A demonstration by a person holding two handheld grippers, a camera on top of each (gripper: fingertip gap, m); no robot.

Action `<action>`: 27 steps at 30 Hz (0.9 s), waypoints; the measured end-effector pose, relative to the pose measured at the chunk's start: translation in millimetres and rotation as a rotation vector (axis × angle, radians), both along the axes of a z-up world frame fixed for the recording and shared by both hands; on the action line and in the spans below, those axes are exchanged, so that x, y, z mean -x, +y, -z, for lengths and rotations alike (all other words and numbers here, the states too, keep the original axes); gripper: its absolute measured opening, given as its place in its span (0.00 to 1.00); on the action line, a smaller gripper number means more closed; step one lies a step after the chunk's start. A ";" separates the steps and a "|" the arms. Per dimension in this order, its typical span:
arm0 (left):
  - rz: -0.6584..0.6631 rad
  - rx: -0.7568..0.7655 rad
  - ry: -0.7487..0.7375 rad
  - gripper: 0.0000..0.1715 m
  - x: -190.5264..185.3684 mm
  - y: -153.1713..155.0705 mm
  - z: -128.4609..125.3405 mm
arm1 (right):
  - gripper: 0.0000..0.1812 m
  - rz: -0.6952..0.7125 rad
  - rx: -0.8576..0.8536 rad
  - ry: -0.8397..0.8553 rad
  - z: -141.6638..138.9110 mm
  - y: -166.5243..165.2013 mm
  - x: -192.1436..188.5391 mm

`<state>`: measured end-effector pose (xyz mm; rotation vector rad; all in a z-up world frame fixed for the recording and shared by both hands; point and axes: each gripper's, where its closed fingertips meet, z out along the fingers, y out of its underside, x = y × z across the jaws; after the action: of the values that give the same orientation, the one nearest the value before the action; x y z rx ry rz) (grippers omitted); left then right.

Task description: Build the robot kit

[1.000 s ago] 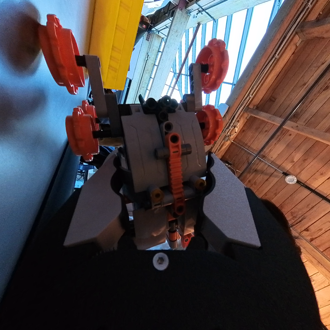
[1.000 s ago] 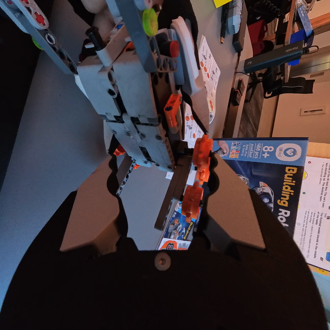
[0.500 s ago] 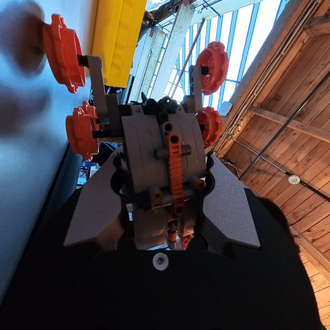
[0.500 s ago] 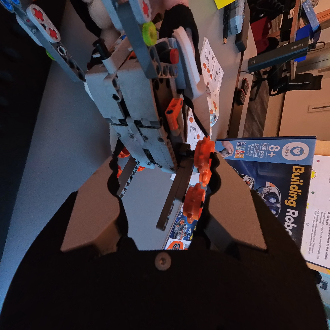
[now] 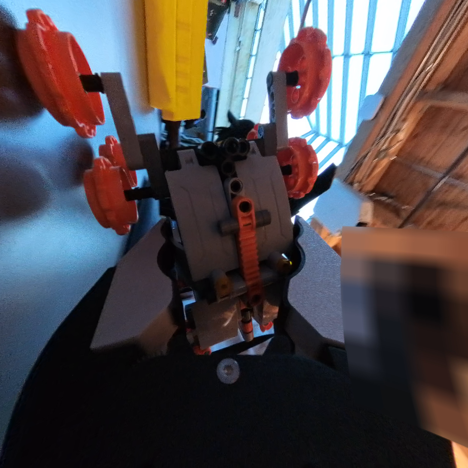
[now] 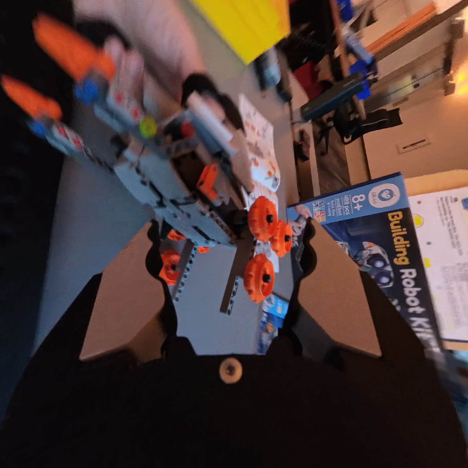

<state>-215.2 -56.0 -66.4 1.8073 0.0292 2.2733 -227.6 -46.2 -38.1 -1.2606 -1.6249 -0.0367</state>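
My left gripper [image 5: 230, 222] is shut on a grey building-block robot model [image 5: 202, 215] and holds it up off the table. The model has an orange toothed beam [image 5: 247, 243] down its middle and orange wheels [image 5: 58, 71] on grey arms at both sides. In the right wrist view the model [image 6: 162, 187] hangs in the air, blurred, with orange wheels [image 6: 262, 219] between my right gripper's fingers [image 6: 329, 278] but apart from them. My right gripper [image 6: 231, 224] is open and empty. The left gripper's pale finger [image 6: 210, 126] shows there on the model's far end, with a hand [image 6: 152, 38] behind it.
A grey table [image 6: 96, 228] lies below. A yellow bin [image 6: 243, 25] stands at its far end and also shows in the left wrist view [image 5: 174, 55]. A blue kit box [image 6: 374, 243], a printed sheet [image 6: 263, 157] and a white page [image 6: 443, 253] lie to the right. My two grippers' fingertips are within a few centimetres of each other.
The model has swung and tilted in the right view, so its orange wheels now face the camera and sit between the right fingers. The left gripper keeps its hold and has turned slightly.
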 end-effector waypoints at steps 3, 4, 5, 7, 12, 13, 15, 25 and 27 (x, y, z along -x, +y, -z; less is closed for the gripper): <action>0.052 -0.200 0.097 0.54 8.3 -0.1 7.1 | 0.53 -0.017 0.162 0.316 -33.1 -7.8 -5.7; 0.076 -0.257 0.128 0.54 10.8 -0.2 8.6 | 0.50 -0.009 0.236 0.405 -38.6 -5.1 -9.4; 0.101 -0.303 0.159 0.55 12.9 -0.3 9.2 | 0.49 0.013 0.304 0.473 -40.7 1.1 -14.0; 0.166 -0.414 0.235 0.55 15.5 -1.6 11.1 | 0.46 0.030 0.419 0.541 -37.7 11.7 -20.5; 0.408 -0.769 0.460 0.54 19.6 -0.3 25.2 | 0.40 -0.017 0.570 0.614 -47.7 28.9 -23.2; 0.462 -0.827 0.490 0.54 19.4 -0.2 27.4 | 0.38 -0.058 0.600 0.589 -49.9 29.5 -19.7; 0.562 -0.911 0.531 0.54 17.7 -2.2 29.4 | 0.34 -0.109 0.652 0.425 -44.5 33.3 -14.7; 0.700 -1.225 0.676 0.54 9.1 -19.4 51.6 | 0.30 -0.130 0.757 -0.267 22.8 4.7 -34.6; 0.706 -1.280 0.694 0.54 8.5 -19.7 54.1 | 0.44 -0.149 0.593 -0.259 17.3 12.7 -33.0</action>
<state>-223.7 -75.7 -120.5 2.3654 -1.9098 1.0025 -194.6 -33.4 -55.4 -1.6196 -2.0364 0.4177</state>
